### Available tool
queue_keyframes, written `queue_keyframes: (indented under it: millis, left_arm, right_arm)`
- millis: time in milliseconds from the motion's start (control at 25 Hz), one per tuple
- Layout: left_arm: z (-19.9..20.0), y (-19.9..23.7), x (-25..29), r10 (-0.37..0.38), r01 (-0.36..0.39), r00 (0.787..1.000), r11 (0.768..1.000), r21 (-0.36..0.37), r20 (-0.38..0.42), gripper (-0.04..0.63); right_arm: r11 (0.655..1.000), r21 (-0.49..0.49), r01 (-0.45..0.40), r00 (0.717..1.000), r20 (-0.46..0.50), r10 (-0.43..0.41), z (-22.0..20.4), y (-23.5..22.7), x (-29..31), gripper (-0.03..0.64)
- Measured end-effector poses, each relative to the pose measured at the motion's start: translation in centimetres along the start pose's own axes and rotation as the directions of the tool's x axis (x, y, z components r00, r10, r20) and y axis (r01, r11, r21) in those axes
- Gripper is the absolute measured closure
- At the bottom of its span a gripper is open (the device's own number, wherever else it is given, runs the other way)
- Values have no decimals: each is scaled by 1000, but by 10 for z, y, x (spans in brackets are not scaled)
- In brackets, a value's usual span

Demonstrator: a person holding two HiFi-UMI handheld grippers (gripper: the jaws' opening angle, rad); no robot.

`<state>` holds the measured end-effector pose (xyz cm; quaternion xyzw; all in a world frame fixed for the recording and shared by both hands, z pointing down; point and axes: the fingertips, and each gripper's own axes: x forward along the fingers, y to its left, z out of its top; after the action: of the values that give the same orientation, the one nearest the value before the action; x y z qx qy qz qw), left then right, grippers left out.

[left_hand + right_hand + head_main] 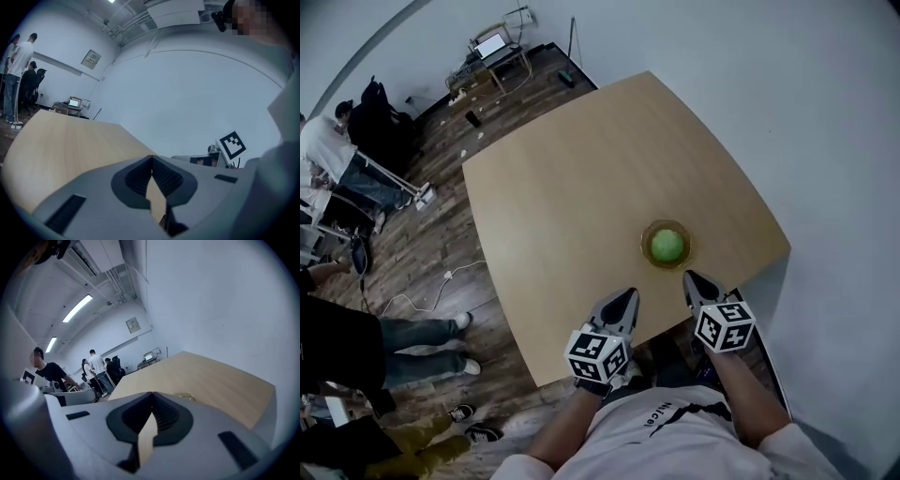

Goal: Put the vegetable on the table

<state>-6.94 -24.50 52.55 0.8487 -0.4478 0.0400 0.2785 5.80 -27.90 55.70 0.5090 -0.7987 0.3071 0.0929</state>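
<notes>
My left claw (623, 300) and right claw (695, 281) are both clenched on nothing, over the worktop's (572, 187) near edge. The green vegetable (667, 245) sits in a bowl (645, 247) near that edge, just beyond the right claw.

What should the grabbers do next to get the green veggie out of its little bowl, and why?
Probably open the right gripper and ease it forward over the round green vegetable in the small bowl. Its jaws are shut on nothing, and it sits just short of the bowl, nearer than the left gripper.
</notes>
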Motion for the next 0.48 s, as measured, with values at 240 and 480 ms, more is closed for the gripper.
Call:
queue_keyframes:
  millis: [240,480]
  left_arm:
    - [20,-19,-43,-20,19,999,999,28,29,581]
    - [35,-44,-84,-37,34,997,998,54,70,581]
  right_arm:
    - [997,-71,-31,997,73,36,11,54,-44,601]
    - [992,-124,-34,992,118,48,15,95,-83,603]
